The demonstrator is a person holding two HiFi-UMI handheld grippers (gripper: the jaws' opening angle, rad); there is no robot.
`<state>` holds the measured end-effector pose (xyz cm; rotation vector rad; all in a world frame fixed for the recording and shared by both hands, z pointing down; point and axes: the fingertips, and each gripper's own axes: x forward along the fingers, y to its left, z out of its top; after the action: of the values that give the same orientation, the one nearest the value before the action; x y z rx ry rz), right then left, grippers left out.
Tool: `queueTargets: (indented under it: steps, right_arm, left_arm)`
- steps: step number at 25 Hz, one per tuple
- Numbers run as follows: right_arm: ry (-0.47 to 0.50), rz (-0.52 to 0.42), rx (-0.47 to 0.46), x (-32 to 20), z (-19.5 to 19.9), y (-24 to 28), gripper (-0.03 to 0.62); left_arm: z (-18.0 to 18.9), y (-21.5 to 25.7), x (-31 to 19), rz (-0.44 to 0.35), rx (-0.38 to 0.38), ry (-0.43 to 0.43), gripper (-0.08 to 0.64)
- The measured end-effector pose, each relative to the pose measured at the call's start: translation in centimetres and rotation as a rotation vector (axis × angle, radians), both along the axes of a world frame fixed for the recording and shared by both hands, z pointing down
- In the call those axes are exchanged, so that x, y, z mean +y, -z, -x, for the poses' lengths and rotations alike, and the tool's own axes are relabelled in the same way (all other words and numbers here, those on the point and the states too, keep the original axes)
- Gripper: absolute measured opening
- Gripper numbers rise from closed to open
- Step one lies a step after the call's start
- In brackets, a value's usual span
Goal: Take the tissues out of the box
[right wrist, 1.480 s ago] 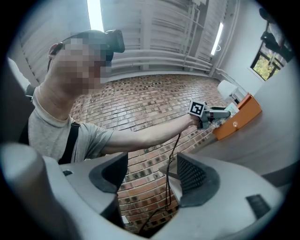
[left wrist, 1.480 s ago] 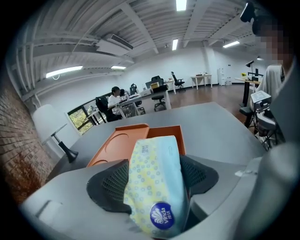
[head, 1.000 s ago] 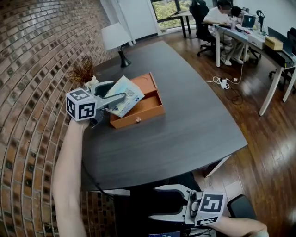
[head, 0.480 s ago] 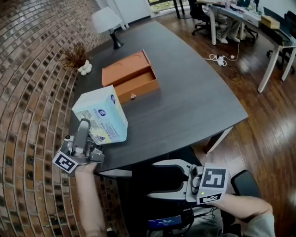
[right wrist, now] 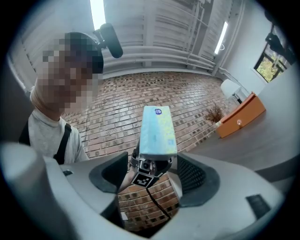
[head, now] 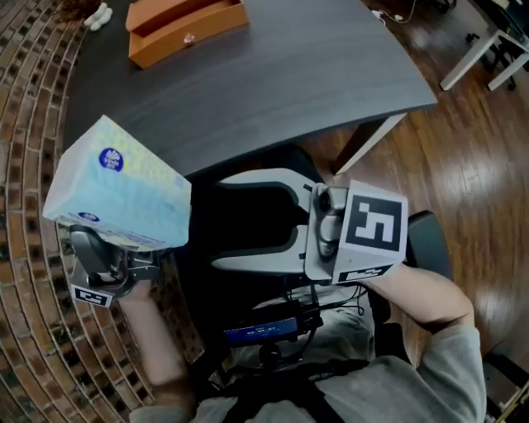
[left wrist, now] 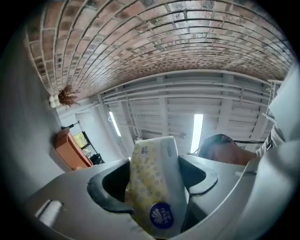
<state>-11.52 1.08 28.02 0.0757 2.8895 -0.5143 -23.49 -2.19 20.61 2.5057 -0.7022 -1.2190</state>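
Observation:
A pale blue and yellow tissue pack hangs in the air off the table's near edge, at the lower left of the head view. My left gripper grips it from below, shut on its end. In the left gripper view the tissue pack fills the gap between both pads of the left gripper. My right gripper is level with the pack and to its right, jaws open toward it and apart from it. Past the empty right gripper in its own view I see the tissue pack. The orange box stands open on the table.
The dark table fills the top of the head view, with a brick wall along its left. A small white figure lies beside the orange box. Wood floor and a table leg are at the right. My lap is below both grippers.
My left gripper has carried the tissue pack from the orange box toward me, past the table's near edge. My right gripper has risen beside it. The head view has tilted down.

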Motion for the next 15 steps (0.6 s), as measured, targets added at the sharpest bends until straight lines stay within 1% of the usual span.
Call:
queueTargets:
  steps: [3,7,10,15]
  right_arm:
    - [0.012,-0.021,0.008,0.2,0.0,-0.1,0.327]
    - [0.033,-0.046,0.023,1.2,0.5,-0.3,0.327]
    - [0.042,-0.075,0.031,1.3,0.5,-0.3,0.327]
    - [0.061,-0.088,0.026,1.2,-0.1,-0.8,0.327]
  left_arm:
    - [-0.6,-1.4,0.9,0.018,0.042,0.000,0.330]
    - [-1.1,-2.9,2.2,0.037,0.069,-0.018,0.330]
    - [-1.8,-3.8,2.7,0.050,0.061,-0.042,0.331]
    - [-2.7,-4.7,2.4,0.076,0.031,-0.039,0.330]
